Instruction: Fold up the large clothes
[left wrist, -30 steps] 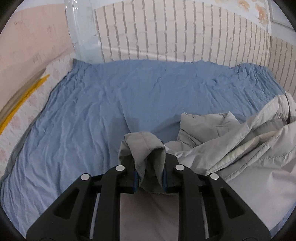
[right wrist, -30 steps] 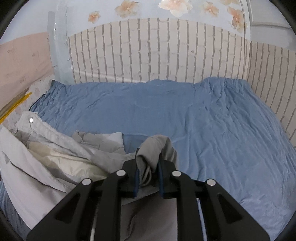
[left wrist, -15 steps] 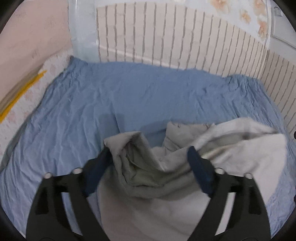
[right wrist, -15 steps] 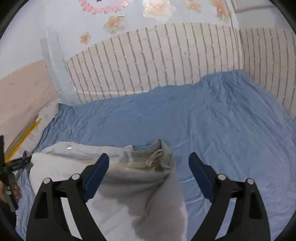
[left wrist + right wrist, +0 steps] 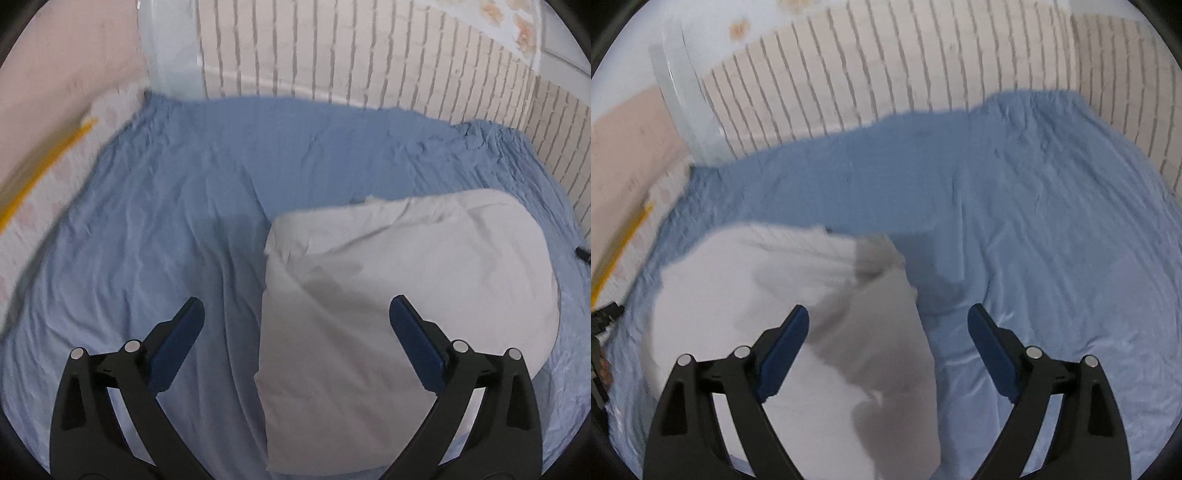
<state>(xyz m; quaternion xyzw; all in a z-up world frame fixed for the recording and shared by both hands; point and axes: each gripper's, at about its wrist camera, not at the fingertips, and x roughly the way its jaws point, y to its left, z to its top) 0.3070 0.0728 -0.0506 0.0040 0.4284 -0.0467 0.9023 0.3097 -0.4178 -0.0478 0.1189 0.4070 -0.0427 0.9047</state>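
Left tool (image 5: 295, 317) spread wide, nothing between its blue pads (image 5: 183, 332), hovering above the bed. Right tool (image 5: 888, 321) also wide apart, gripping nothing. The grey garment (image 5: 399, 314) lies loose on the blue bedsheet (image 5: 166, 221), bunched into a rough rectangular heap, not flat; top edge rumpled with a small fold poking up. From the left view it sits ahead and right of centre, partly under the right-hand finger. In the right view the same garment (image 5: 768, 295) sits left of centre, motion-blurred, with a darker grey flap (image 5: 886, 332) falling down between the fingers toward the camera. Neither tool touches the cloth as far as can be seen. Sheet is wrinkled all over, covers the bed up to the brick-pattern wall (image 5: 351, 62) behind and on the right side. Pale curved plastic panel (image 5: 170, 48) stands at the back-left corner. Yellow strip (image 5: 40, 173) along the left edge beside the bed, blurred. Dark object (image 5: 604, 317) at the far left edge of the right view, cannot tell what.
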